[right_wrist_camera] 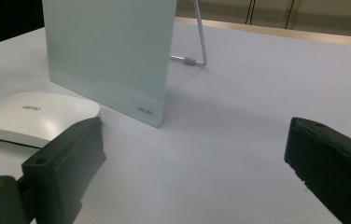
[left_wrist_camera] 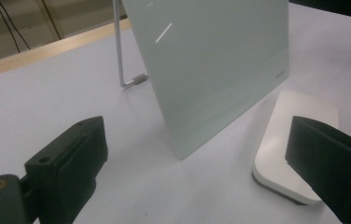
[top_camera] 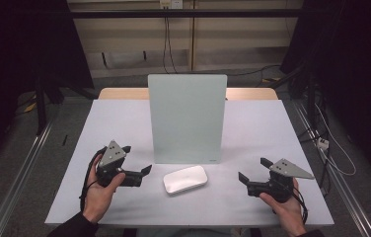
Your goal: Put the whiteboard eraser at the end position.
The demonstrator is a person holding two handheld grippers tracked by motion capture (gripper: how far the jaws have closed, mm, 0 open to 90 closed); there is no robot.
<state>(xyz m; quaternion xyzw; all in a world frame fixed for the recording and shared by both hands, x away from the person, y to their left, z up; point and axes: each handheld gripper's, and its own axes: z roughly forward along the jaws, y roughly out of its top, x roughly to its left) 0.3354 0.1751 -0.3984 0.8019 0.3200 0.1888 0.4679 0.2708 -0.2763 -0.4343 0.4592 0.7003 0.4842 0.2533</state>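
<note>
White and rounded, the flat eraser (top_camera: 185,178) lies on the pale table (top_camera: 124,128) near the person's edge, between the two grippers and just in front of the upright frosted-glass board (top_camera: 187,118), apart from it by a narrow strip of tabletop. In the left gripper view its near right end is covered by a black jaw; in the right gripper view its near edge dips behind the left jaw, and the small grey lettering on its top is too faint to read. The board's top is cut off in both gripper views, and its thin metal stand (right_wrist_camera: 197,42) shows behind it, the upper part out of frame. The left gripper (top_camera: 138,160) rests to the left of the eraser, held in the left hand (top_camera: 99,192), jaws spread wide with nothing between them. The right gripper (top_camera: 253,169) sits well to the right, held in the right hand (top_camera: 284,207), jaws likewise spread and holding nothing. Neither gripper touches the eraser or board.
</note>
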